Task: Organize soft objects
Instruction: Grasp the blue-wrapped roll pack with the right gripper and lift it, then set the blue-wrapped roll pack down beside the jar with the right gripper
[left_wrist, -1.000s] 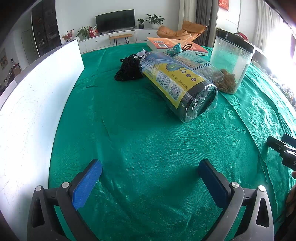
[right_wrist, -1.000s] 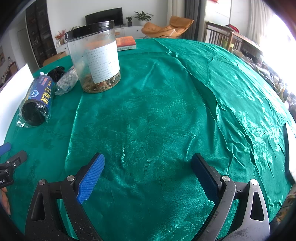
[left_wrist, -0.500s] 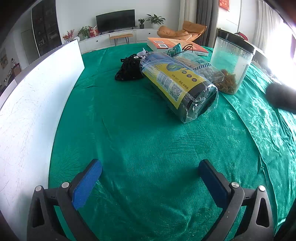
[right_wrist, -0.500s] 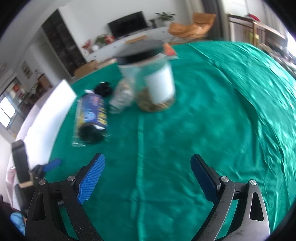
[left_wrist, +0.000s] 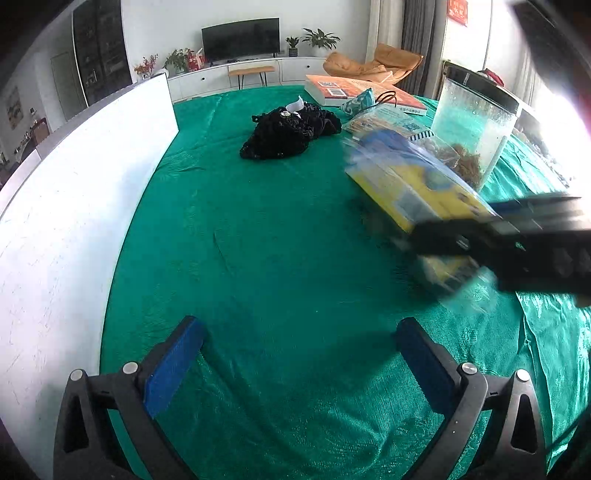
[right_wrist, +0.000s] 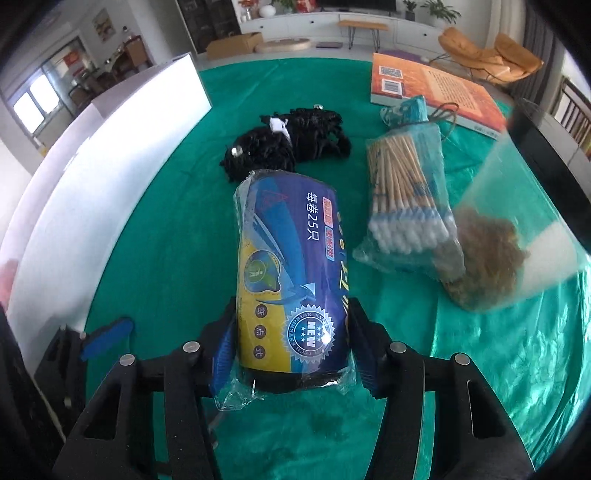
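Roll of bin bags (right_wrist: 291, 280) in clear wrap lies on the green tablecloth (right_wrist: 166, 236), mid-table. The right gripper (right_wrist: 291, 354) has just been closing, and its jaws now press on both sides of the roll's near end. Beside it lie a cotton swab pack (right_wrist: 406, 195) and a black fabric bundle (right_wrist: 291, 144). The left gripper (left_wrist: 299, 365) has wide jaws holding nothing.

A green-clothed table (right_wrist: 166, 229) carries a bag roll (right_wrist: 291, 273), swab packet (right_wrist: 406, 199), book (right_wrist: 436, 88) and jar (left_wrist: 476, 125).
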